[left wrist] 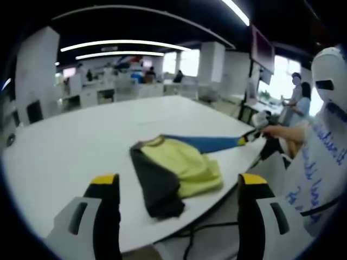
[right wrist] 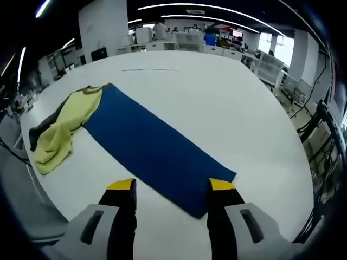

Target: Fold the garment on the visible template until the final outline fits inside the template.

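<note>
Garment [right wrist: 57,132] lies crumpled, overlapping the blue template's [right wrist: 154,149] far-left end on the white desk [right wrist: 217,97]; folding seems barely begun. Both grippers [left wrist: 179,187] [right wrist: 171,187] hang released, empty.

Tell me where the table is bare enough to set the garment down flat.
Widest bare patch: the white table beyond the blue template's long side, out to the far edge. Crowded: the template's end where the bunched yellow-and-grey garment lies near the table edge, partly on the mat.
</note>
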